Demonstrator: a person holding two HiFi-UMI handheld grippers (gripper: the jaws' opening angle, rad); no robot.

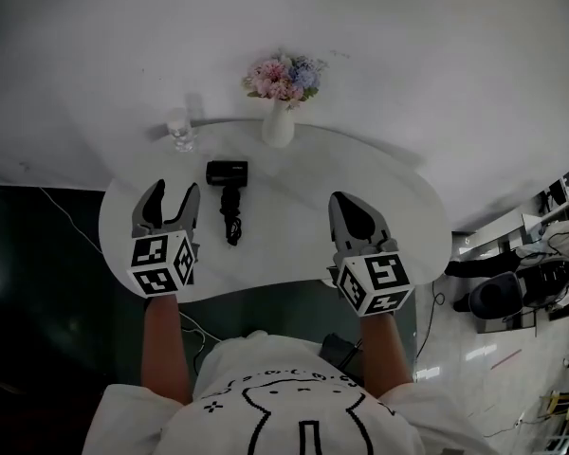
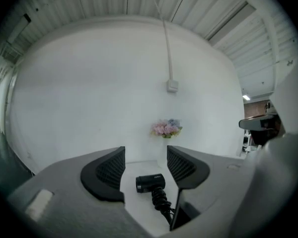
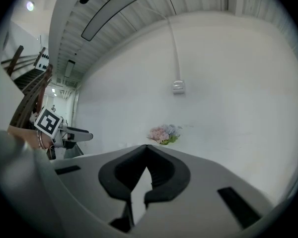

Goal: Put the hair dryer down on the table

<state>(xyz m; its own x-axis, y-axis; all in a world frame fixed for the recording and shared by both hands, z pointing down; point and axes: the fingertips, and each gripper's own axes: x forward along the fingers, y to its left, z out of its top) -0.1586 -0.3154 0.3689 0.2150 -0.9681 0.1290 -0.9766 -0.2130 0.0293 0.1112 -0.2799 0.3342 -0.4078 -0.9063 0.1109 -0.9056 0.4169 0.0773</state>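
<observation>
The black hair dryer lies on the white round table, its handle and coiled cord trailing toward me. In the left gripper view the hair dryer rests on the tabletop just beyond the jaws, touching neither. My left gripper hovers to the dryer's left and nearer me, open and holding nothing; in its own view the left gripper shows a wide gap. My right gripper sits over the table's right half, shut and empty; the right gripper shows its tips meeting.
A white vase of pink and blue flowers stands at the table's far edge, with a small glass to its left. A white wall rises behind. A black office chair stands on the floor at the right.
</observation>
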